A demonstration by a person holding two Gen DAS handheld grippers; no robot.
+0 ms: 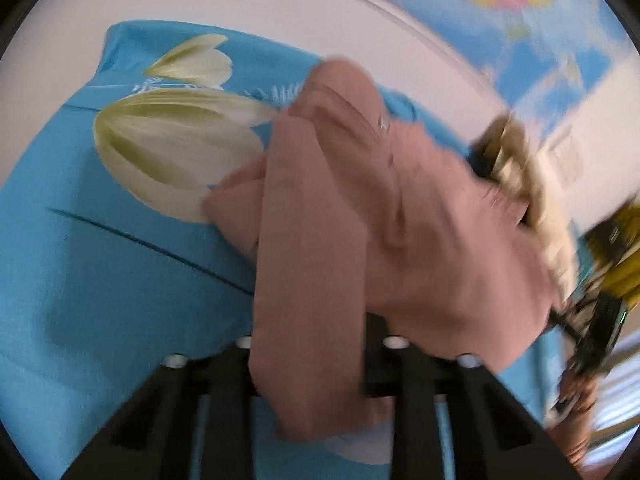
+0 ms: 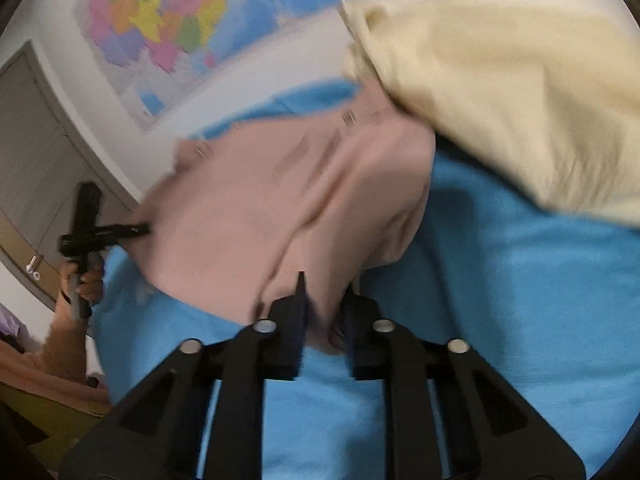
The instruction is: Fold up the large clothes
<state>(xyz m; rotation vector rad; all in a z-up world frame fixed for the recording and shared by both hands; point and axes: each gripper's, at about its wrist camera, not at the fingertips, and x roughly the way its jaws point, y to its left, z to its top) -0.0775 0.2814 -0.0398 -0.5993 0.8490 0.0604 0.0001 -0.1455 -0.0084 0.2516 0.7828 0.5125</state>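
Now both the left gripper (image 1: 308, 344) and right gripper (image 2: 326, 320) angle downward, pinching the pink garment (image 2: 260, 200).

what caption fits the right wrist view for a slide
Right tool pinches the pink garment over the blue sheet.

No text can be read on anything here
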